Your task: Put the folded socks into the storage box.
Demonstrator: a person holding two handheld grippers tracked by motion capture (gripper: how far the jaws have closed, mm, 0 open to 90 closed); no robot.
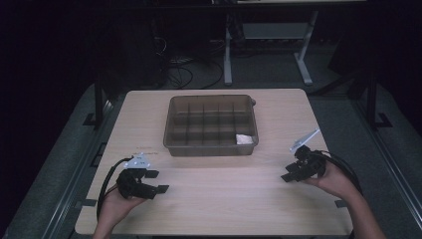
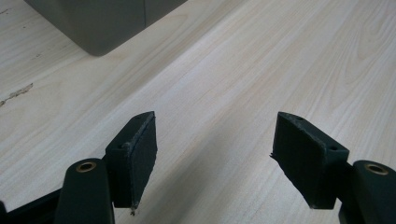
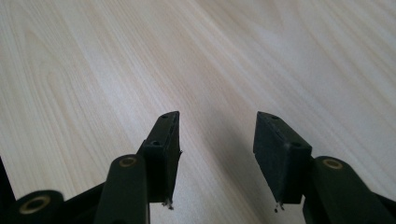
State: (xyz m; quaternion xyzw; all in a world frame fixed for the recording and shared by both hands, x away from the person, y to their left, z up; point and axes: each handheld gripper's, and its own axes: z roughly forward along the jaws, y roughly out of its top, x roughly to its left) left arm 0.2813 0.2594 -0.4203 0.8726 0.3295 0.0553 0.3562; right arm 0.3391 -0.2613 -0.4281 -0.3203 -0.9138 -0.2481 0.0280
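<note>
My left claw (image 1: 152, 181) sits low over the near left part of the desk (image 1: 219, 199), its jaws spread wide with nothing but bare wood between them; in the left gripper view the pale grain runs on a slant past both black pads (image 2: 140, 158). My right claw (image 1: 290, 172) hangs over the near right edge, jaws also apart though narrower, pinching nothing, with plain wood under them in the right gripper view (image 3: 215, 126). The desk top is light, streaked wood, matt, with a small dark scuff (image 2: 16, 93) seen in the left gripper view. Further out, in the middle of the desk and well apart from both claws, stands the grey divided tray (image 1: 211, 147), its inside split into small compartments; a small white piece (image 1: 243, 139) lies in the near right corner compartment. A corner of the tray's wall (image 2: 98, 23) shows ahead of my left claw. Beyond the desk the room is dark: grey floor (image 1: 278, 69), loose black cables (image 1: 184, 74), and the white legs of another table (image 1: 228, 55).
</note>
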